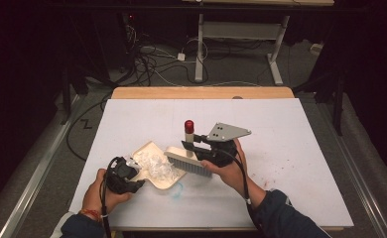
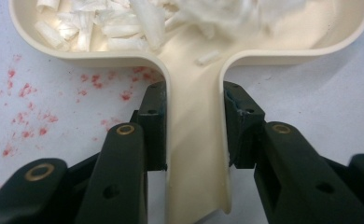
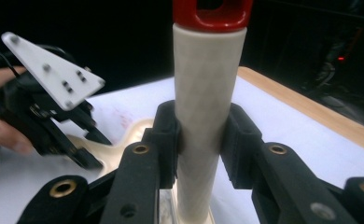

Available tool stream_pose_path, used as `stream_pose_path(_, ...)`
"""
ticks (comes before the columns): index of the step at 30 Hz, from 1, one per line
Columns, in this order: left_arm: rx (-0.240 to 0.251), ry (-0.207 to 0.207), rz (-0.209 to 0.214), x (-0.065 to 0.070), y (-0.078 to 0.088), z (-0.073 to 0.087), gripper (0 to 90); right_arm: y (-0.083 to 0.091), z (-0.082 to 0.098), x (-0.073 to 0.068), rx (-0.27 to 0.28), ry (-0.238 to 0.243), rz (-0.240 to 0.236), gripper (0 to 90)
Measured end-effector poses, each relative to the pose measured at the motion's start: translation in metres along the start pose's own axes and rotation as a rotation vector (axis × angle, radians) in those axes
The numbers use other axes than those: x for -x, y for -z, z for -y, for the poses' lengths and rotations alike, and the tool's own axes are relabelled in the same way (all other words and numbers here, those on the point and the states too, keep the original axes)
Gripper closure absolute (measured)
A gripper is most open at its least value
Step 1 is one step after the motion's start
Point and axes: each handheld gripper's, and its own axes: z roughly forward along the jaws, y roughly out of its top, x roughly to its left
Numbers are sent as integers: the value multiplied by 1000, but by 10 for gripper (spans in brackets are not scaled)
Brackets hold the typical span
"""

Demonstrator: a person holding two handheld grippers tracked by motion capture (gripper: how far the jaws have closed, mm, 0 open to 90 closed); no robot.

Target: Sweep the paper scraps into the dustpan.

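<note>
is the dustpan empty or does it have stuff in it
Not empty. The cream dustpan holds a pile of white shredded scraps, seen in the left gripper view and the high view.

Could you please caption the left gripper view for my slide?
Left gripper clamps the dustpan handle.

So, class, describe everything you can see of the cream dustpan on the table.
The dustpan looks like smooth cream plastic: a shallow tray with a raised, rounded rim and a narrow handle. It lies flat on the white table cover, holding a heap of white shreds. The left gripper is shut on the handle, a jaw on either side. The brush in the right gripper stands at its open edge.
</note>
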Motion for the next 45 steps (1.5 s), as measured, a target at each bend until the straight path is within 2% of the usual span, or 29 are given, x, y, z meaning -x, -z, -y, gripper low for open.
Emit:
stream_pose_path(4, -1, -4, -2, 0, 1, 1, 635, 0, -3, -9, -3, 25, -16, 704)
stream_pose_path(10, -5, -4, -3, 0, 1, 1, 635, 23, -14, -1, 64, 12, 16, 704)
stream_pose_path(13, -6, -2, -1, 0, 1, 0, 635, 29, -20, 8, 86, 18, 75, 704)
stream_pose_path(17, -7, -3, -1, 0, 1, 0, 635, 26, -18, 22, 96, -6, 147, 704)
stream_pose_path(21, -8, -3, -1, 0, 0, 0, 635, 14, -7, 27, 41, 17, 224, 704)
stream_pose_path(25, -7, -2, 0, 0, 0, 1, 635, -2, 3, 29, -7, 38, 269, 704)
stream_pose_path(27, -9, -3, 0, 0, 0, 1, 635, -8, 5, 27, -9, 30, 251, 704)
stream_pose_path(31, -18, -1, 0, 0, -2, 1, 635, -21, 2, 11, -18, 71, 236, 704)
stream_pose_path(34, -12, -1, -2, 0, -2, 1, 635, -34, -2, -1, -25, 82, 204, 703)
stream_pose_path(36, -10, 0, -1, 0, -1, 1, 634, -39, -3, -10, -14, 65, 168, 702)
stream_pose_path(40, -12, 0, 1, -1, -2, 1, 634, -40, -5, -26, -7, 74, 101, 702)
stream_pose_path(43, -10, -1, 2, -1, -2, 1, 635, -36, -10, -31, 10, 51, 40, 704)
stream_pose_path(45, -8, -2, 0, 0, -1, 1, 634, -33, -14, -33, 20, 54, 27, 704)
